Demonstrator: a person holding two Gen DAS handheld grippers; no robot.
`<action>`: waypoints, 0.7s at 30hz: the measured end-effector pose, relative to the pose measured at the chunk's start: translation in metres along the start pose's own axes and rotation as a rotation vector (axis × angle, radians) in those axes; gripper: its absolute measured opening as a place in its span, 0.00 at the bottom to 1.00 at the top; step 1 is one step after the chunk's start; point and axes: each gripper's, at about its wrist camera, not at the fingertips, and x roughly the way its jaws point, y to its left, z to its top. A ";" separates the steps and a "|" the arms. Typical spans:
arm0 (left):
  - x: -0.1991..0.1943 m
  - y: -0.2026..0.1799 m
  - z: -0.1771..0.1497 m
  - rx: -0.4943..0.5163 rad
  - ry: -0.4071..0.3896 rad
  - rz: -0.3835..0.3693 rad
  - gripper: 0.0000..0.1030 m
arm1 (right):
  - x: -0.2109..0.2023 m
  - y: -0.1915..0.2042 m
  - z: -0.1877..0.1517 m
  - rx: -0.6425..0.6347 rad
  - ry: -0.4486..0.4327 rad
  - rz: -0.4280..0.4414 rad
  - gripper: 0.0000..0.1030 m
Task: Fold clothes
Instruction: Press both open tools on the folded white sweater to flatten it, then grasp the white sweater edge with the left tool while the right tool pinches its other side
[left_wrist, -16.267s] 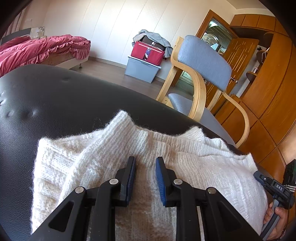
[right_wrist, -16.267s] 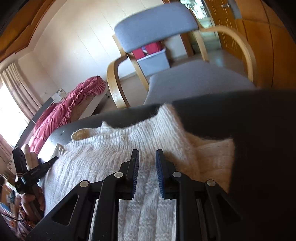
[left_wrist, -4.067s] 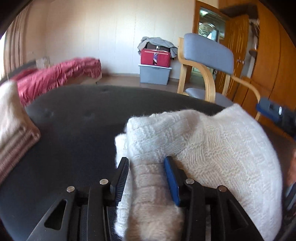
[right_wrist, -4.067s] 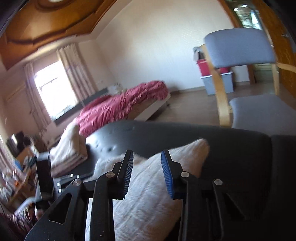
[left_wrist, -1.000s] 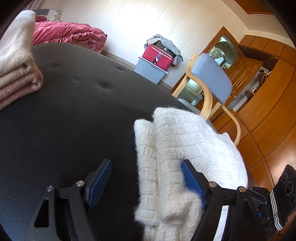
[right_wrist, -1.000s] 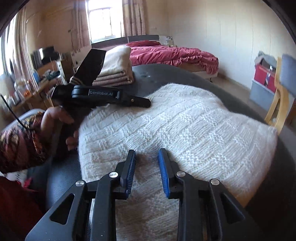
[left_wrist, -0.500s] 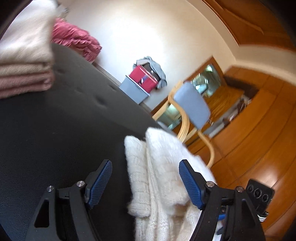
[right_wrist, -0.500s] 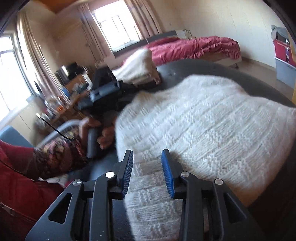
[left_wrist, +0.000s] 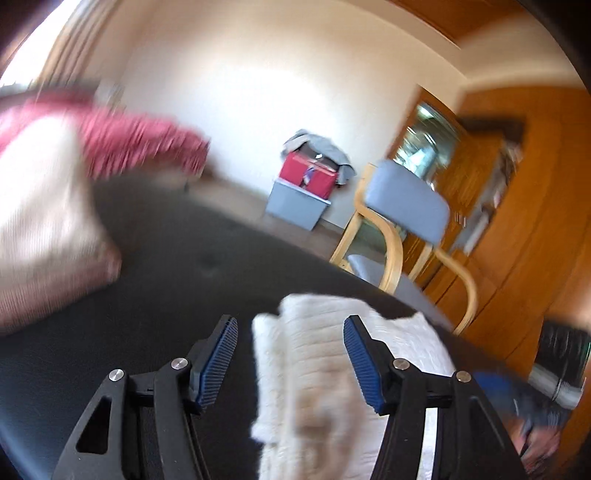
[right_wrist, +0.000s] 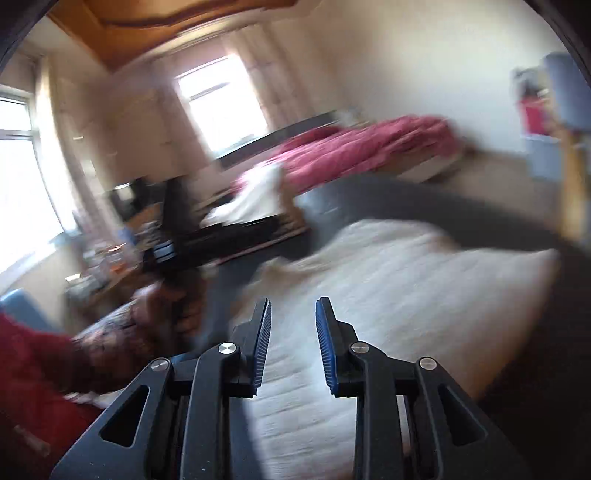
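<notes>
A white knitted sweater, folded into a thick bundle, lies on the black padded surface. My left gripper straddles its near folded edge. The jaws are closing; the left pad stands clear of the cloth and the right pad sits at its side. In the right wrist view the sweater spreads wide under my right gripper, whose pads stand a narrow gap apart with no fold pinched between them. A hand holds the left gripper at the sweater's far side. Both views are blurred.
A stack of folded clothes rests on the black surface at the left, also in the right wrist view as the stack. Beyond stand a grey chair with wooden arms, a grey box with a red bag and a bed with red covers.
The left gripper has risen and rolled, and its jaws have narrowed around the sweater's folded edge. The right gripper has lifted and swung, so its view now tilts toward the windows.
</notes>
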 end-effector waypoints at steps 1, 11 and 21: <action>0.003 -0.020 0.000 0.096 0.005 0.018 0.57 | 0.002 -0.005 -0.001 -0.004 0.004 -0.109 0.26; 0.075 0.007 -0.033 0.128 0.240 0.117 0.48 | 0.024 -0.033 -0.014 0.096 0.061 -0.202 0.25; 0.077 0.063 -0.031 -0.241 0.377 -0.083 0.70 | 0.013 -0.035 -0.018 0.163 0.038 -0.157 0.31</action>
